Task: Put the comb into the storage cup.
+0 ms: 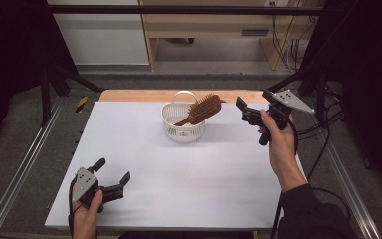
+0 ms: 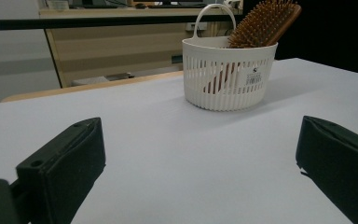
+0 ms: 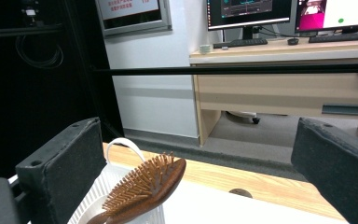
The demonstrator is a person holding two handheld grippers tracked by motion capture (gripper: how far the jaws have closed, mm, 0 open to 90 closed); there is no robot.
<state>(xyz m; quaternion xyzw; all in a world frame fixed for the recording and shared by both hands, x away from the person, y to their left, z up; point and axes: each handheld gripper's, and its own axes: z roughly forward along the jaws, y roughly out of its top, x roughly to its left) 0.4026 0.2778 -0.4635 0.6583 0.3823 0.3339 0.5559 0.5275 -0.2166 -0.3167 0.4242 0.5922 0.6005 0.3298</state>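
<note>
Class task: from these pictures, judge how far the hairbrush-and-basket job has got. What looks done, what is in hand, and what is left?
Done: the wooden hairbrush stands handle-down in the white basket, its head leaning over the rim. In hand: nothing; the right tongs hang open beside the basket, raised off the table. The left tongs sit open near the table's front edge. Left: probably little, perhaps only drawing the right tongs away.
</note>
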